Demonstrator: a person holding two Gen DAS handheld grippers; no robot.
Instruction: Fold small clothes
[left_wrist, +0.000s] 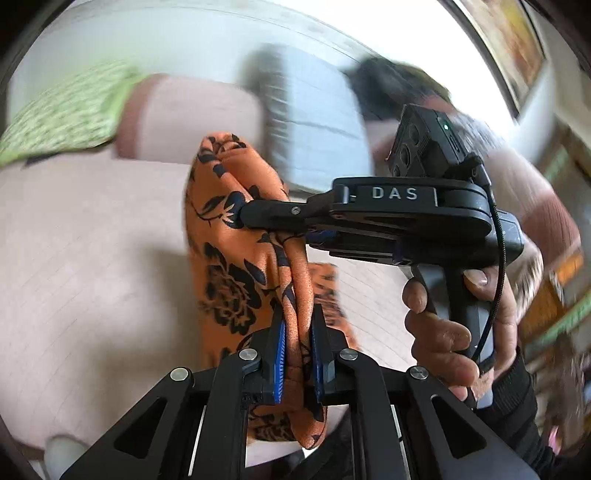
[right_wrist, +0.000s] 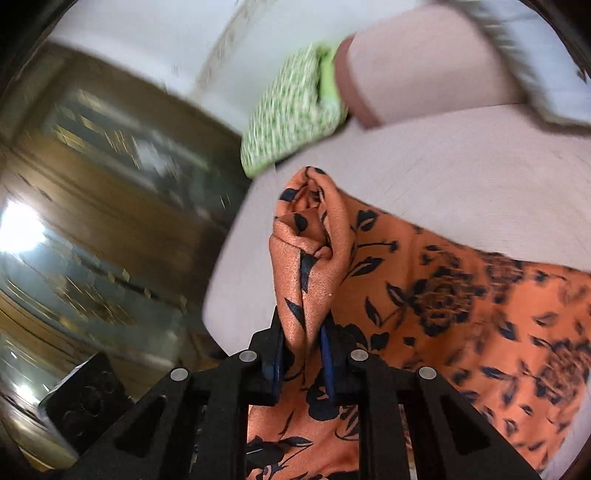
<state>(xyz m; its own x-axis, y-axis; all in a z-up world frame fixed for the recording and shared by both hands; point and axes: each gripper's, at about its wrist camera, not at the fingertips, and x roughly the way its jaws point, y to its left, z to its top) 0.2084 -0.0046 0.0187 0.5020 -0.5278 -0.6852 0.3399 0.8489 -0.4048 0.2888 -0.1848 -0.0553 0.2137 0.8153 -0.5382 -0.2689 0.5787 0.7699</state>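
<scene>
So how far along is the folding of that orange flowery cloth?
Early to midway, I'd guess. Done: both ends are gripped. The left hand-held gripper and the right hand-held gripper are each shut on a bunched part of the orange floral cloth. In hand: it is lifted, part trailing on the pale pink surface. Left: no flat, finished fold shows. A green patterned piece lies aside.

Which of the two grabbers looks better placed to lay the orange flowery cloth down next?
Probably the right gripper: the orange floral garment already spreads over the pink bed beside it. The left gripper clamps only a bunched fold.
</scene>
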